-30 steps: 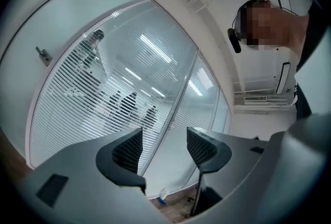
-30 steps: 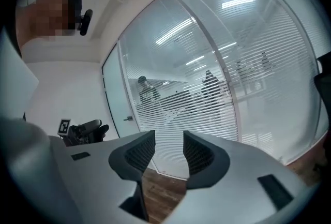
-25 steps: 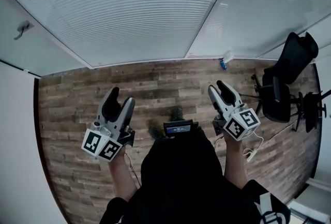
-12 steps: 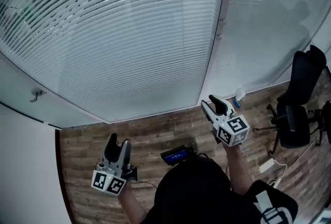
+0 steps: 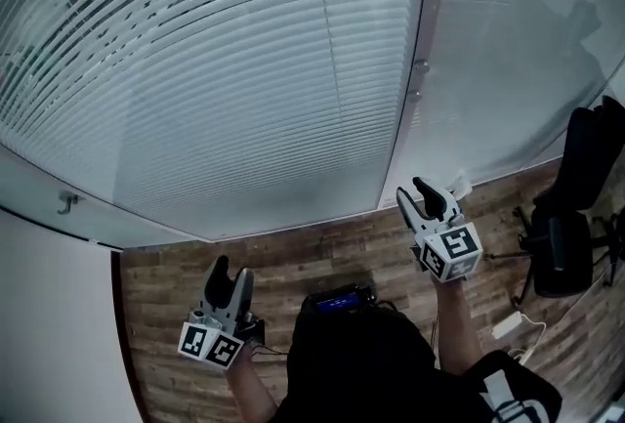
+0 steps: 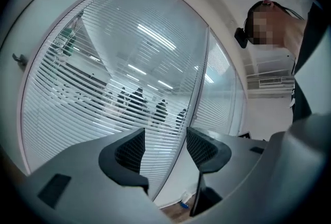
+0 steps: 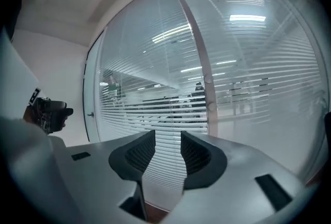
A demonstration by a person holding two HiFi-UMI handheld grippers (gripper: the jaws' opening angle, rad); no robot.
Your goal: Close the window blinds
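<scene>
Two grippers hang empty before the window blinds (image 5: pixel 244 69), which cover the glass wall straight ahead of the person. The slats are tilted enough that figures beyond show through the gaps. The left gripper (image 5: pixel 227 267) sits low above the wood floor (image 5: pixel 156 314), jaws parted on nothing. The right gripper (image 5: pixel 418 192), held higher and nearer the glass, likewise has its jaws spread with only air between them. It points toward the foot of the upright post (image 5: pixel 424 21) dividing the two panes, where two small knobs (image 5: pixel 420 66) sit. These are likely the slat control, though that cannot be confirmed. Done well, the right gripper should travel up the post, square its jaws around a knob, clamp firmly before moving it, and let the slats flatten evenly. An office chair (image 5: pixel 571 216) stands well apart.
</scene>
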